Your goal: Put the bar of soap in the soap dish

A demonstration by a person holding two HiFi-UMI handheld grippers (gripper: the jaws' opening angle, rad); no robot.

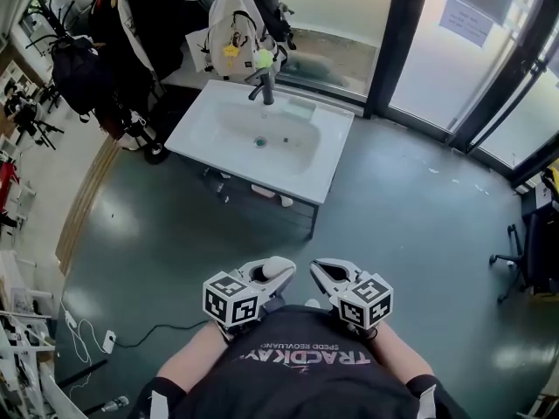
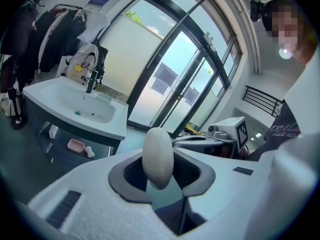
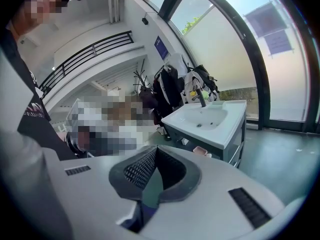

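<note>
A white oval bar of soap (image 2: 158, 156) stands on end between the dark pads of my left gripper (image 2: 160, 165), which is shut on it. In the head view the soap (image 1: 279, 267) shows at the tip of the left gripper (image 1: 272, 274), low and close to the person's body. My right gripper (image 1: 325, 274) is beside it, with its jaws together and nothing between them (image 3: 156, 153). A pale green soap dish (image 1: 299, 109) sits on the white sink (image 1: 201, 133) to the right of the dark faucet (image 1: 265, 85), well ahead of both grippers.
A pink object (image 2: 76, 145) lies on a shelf under the sink. A backpack (image 1: 234, 24) and dark coats (image 1: 131, 16) hang behind the sink. Glass doors (image 1: 472, 51) run along the right. A cable (image 1: 140, 334) lies on the grey-green floor at the left.
</note>
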